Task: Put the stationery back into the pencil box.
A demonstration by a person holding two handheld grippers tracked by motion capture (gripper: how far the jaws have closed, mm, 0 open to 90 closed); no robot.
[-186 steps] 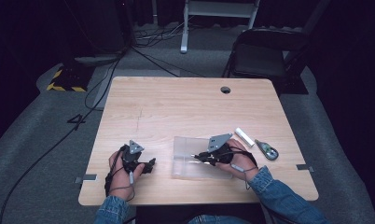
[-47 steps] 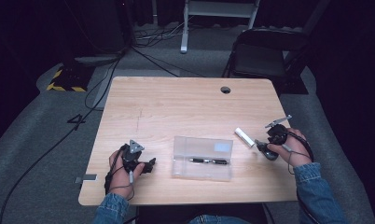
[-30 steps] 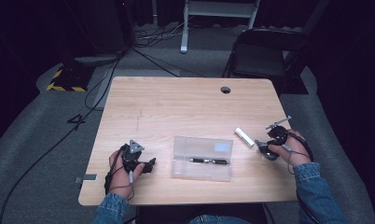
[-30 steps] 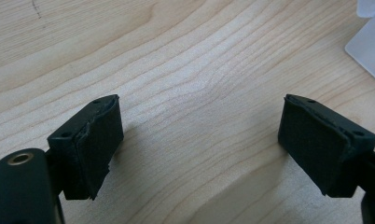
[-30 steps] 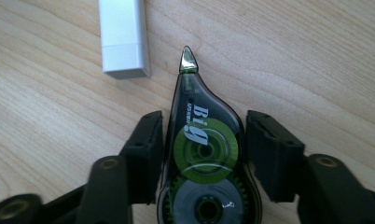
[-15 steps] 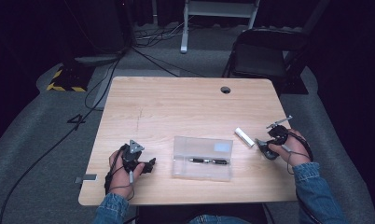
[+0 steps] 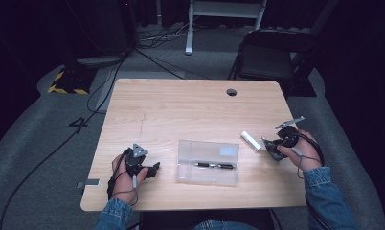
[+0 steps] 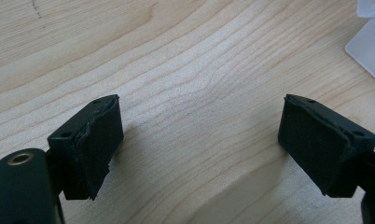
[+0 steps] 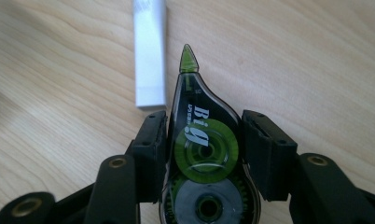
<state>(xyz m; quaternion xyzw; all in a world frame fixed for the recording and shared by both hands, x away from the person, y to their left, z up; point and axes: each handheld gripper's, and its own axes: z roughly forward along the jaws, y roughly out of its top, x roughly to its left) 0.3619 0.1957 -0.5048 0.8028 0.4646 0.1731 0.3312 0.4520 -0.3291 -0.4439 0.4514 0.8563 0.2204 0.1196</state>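
1. The right gripper point(image 9: 204, 154) has its jaws about half closed around a correction-tape dispenser point(image 9: 202, 154). Both pads sit against the sides of its body, so it looks gripped, low over the table point(image 7: 190, 110).
2. The dispenser's long axis runs straight out along the jaws, its green tip pointing away from the hand. A white eraser point(image 9: 149, 51) lies just beside that tip, to its left in the right gripper view, roughly parallel and apart from it.
3. The clear case point(image 7: 208, 162), open with a pen point(image 7: 214, 166) in it, lies well off to the right gripper's left in the high view. The right hand point(image 7: 300, 151) is the nearer one to the dispenser; my guess is the case is where it goes next.
4. The left gripper point(image 8: 199, 144) rests on the table, jaws wide apart and empty, with a corner of the case just ahead to its right.
5. The right gripper view shows the pad contact and the "Big" print; the high view shows the way to the case.
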